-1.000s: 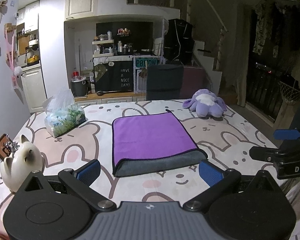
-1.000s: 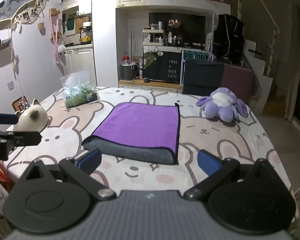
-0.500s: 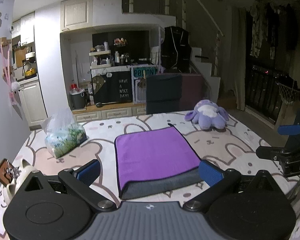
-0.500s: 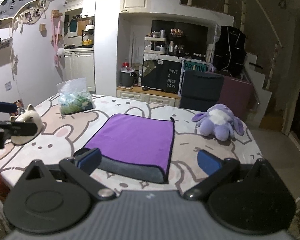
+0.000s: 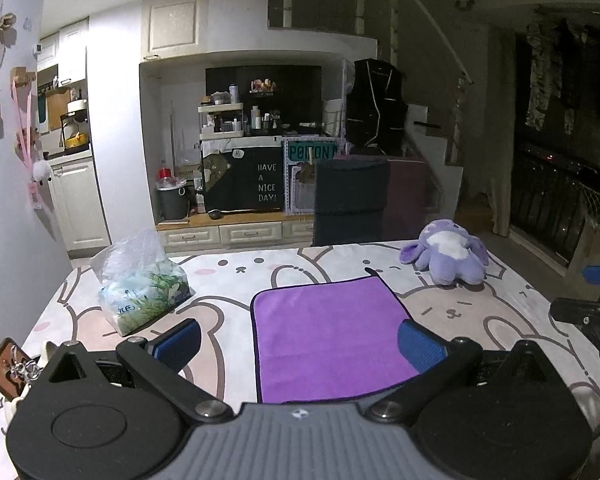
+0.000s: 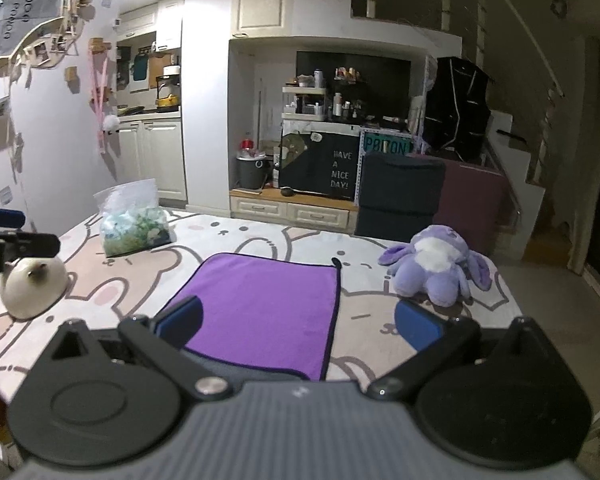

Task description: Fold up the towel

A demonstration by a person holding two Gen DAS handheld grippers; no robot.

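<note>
The purple towel (image 5: 328, 336) lies flat on the table (image 5: 228, 304), dead ahead of both grippers, its near edge hidden under them. Left gripper (image 5: 300, 340) and right gripper (image 6: 296, 320) both gape wide, holding nothing; each looks about equally near.

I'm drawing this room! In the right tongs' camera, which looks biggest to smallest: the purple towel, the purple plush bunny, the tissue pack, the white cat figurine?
1. Purple towel, clearly largest.
2. Purple plush bunny.
3. Tissue pack and white cat figurine look about alike; the figurine sits nearer the camera, so I won't rank them.
</note>
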